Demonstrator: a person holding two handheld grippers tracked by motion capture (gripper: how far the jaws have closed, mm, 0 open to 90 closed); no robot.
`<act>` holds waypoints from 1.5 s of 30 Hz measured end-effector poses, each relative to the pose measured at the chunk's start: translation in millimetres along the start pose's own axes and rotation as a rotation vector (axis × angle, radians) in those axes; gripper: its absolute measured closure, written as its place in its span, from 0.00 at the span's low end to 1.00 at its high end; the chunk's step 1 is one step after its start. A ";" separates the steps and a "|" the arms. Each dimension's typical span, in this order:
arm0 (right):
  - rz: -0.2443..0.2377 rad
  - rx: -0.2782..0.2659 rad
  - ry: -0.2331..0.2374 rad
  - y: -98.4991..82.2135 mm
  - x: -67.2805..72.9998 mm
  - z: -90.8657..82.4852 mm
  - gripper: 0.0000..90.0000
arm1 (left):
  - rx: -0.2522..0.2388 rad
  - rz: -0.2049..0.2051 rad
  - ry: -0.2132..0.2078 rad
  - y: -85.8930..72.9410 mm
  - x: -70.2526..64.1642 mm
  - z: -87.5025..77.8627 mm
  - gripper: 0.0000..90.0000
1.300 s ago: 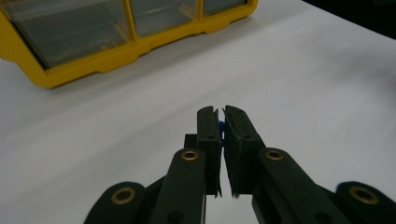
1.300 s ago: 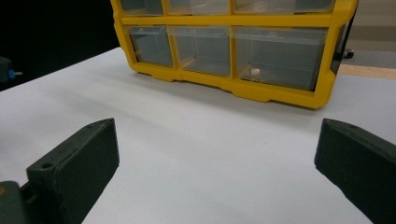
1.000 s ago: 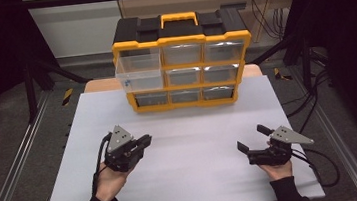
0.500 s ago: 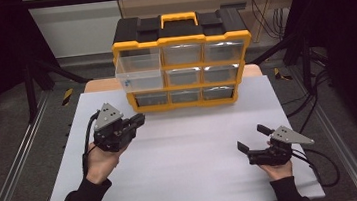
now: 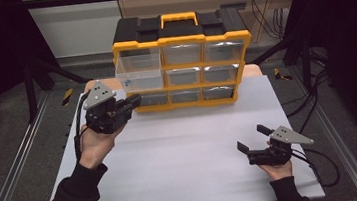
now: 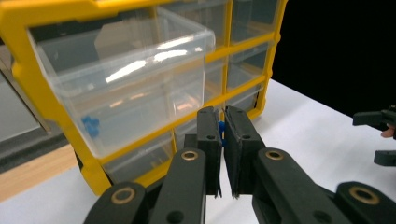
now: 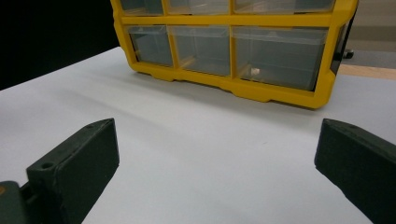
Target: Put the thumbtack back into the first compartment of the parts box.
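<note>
Raised and carried forward since the earlier frames: the left gripper (image 5: 134, 101), formerly low over the desk (image 5: 186, 145), now held beside the organizer's left column. Unmoved over the same interval: the right gripper (image 5: 251, 140).

Item 1, organizer (image 5: 182, 60). Yellow frame, black top with a yellow handle, nine clear drawers in three rows. Placed at the far edge of the desk, upright.

Item 2, pulled-out drawer (image 6: 126, 79). Top row, left column in the high view; drawn partway out of the frame, the other drawers being flush. Small blue pieces (image 6: 91, 126) are seen through its front wall, low at one corner.

Item 3, left gripper. Jaws closed almost together, a narrow slit left between them; a small blue item (image 6: 221, 128) is glimpsed in that slit at the tips, though whether it is pinched or merely behind the jaws cannot be told. Hand raised off the desk, jaws pointed at the organizer just below the open drawer.

Item 4, right gripper. Jaws spread wide, nothing between them; hand rested low at the near right of the desk, pointed toward the organizer's bottom row.

Step judged in hand: approach to the open drawer. Next move is judged to call for further lift, so that the jaw tips are brought above the drawer's rim before anything is released.
</note>
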State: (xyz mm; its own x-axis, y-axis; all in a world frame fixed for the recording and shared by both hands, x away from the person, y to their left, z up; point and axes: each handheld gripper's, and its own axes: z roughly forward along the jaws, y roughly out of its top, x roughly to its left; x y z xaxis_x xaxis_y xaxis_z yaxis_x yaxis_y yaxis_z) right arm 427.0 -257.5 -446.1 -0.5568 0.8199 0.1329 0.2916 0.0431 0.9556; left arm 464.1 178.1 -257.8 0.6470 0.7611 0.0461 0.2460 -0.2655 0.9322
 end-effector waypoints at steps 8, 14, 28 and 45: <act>-0.012 -0.003 -0.001 -0.1 -1.0 0.0 0.01 | -0.025 0.035 0.023 25.0 0.2 -2.3 0.94; -0.011 -0.005 -0.003 -0.1 -0.9 0.2 0.01 | -0.013 0.032 0.044 39.5 5.0 2.2 0.94; -0.009 -0.001 -0.001 -0.1 -0.8 0.1 0.01 | -0.007 0.028 0.094 57.6 22.7 21.8 0.94; 0.004 -0.011 0.010 0.1 0.1 1.0 0.01 | 0.026 0.038 0.146 61.8 39.6 51.4 0.94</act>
State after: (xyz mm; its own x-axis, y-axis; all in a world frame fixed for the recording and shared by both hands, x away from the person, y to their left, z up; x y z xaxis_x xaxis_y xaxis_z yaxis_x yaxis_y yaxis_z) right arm 427.8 -256.9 -446.3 -0.5631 0.8145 0.1397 0.2853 0.0329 0.9579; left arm 542.0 161.4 -216.7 0.5452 0.8274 0.1349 0.2427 -0.3098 0.9193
